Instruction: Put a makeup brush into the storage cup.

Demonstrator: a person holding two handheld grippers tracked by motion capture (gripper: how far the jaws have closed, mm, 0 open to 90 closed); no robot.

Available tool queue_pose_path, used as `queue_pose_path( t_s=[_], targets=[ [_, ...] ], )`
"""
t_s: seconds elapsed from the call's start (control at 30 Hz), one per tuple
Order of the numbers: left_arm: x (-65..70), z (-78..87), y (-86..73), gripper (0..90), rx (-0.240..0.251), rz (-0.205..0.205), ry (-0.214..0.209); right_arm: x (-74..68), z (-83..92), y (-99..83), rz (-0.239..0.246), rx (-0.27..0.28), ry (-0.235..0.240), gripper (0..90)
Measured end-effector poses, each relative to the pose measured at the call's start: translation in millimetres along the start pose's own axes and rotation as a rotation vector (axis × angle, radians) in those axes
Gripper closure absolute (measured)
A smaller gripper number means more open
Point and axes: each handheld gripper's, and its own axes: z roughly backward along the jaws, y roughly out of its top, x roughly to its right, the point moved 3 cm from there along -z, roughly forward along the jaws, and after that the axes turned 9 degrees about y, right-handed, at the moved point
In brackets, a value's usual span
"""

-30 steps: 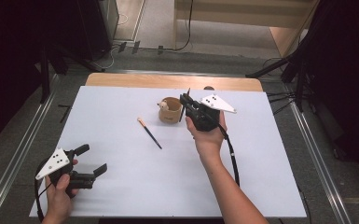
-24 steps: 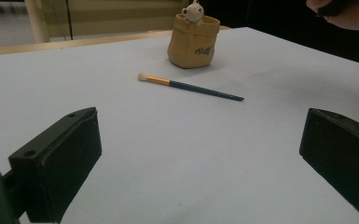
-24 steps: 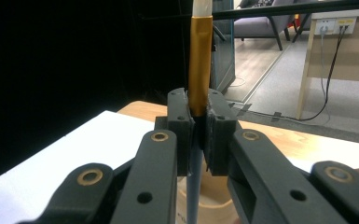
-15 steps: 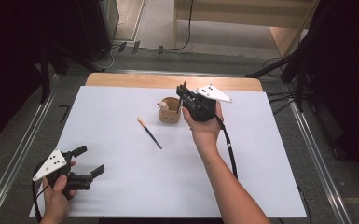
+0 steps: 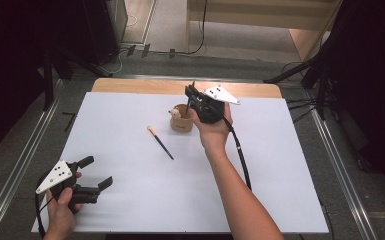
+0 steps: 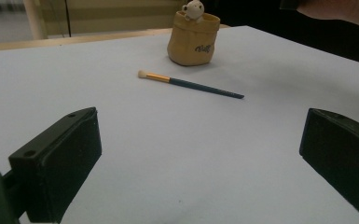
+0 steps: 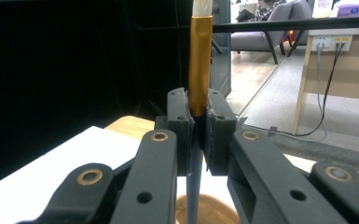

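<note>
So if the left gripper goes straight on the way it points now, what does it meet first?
Probably the brush lying on the table; the left gripper is open, aimed at it, with bare white tabletop between. The bear pot stands beyond.

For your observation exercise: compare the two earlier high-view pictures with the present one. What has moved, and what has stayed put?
The right gripper, jaws shut on a brush, has drifted left until it hangs over the tan pot, handle pointing down toward it. Nothing was let go. The left gripper, jaws open, the second brush on the sheet and the pot kept their places.
</note>
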Motion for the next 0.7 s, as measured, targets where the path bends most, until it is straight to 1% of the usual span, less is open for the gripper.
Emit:
queue_pose_path(
  t_s=[0.2, 0.3, 0.43, 0.7],
  targets=[
    [0.8, -0.1, 0.1, 0.0, -0.002, -0.006, -0.002, 6.4, -7.3, -8.8, -0.005, -0.02, -0.001, 84.7],
    [0.7, 0.0, 0.1, 0.0, -0.001, -0.006, -0.002, 8.5, -10.8, -13.4, 0.013, -0.036, -0.005, 84.7],
    [0.8, 0.1, 0.1, 0.0, -0.003, -0.007, -0.002, 7.7, -14.5, -19.7, 0.029, -0.06, -0.006, 84.7],
    [1.3, -0.1, 0.1, 0.0, -0.002, -0.008, -0.003, 8.9, -19.5, -30.9, 0.037, -0.099, -0.015, 84.6]
  ],
)
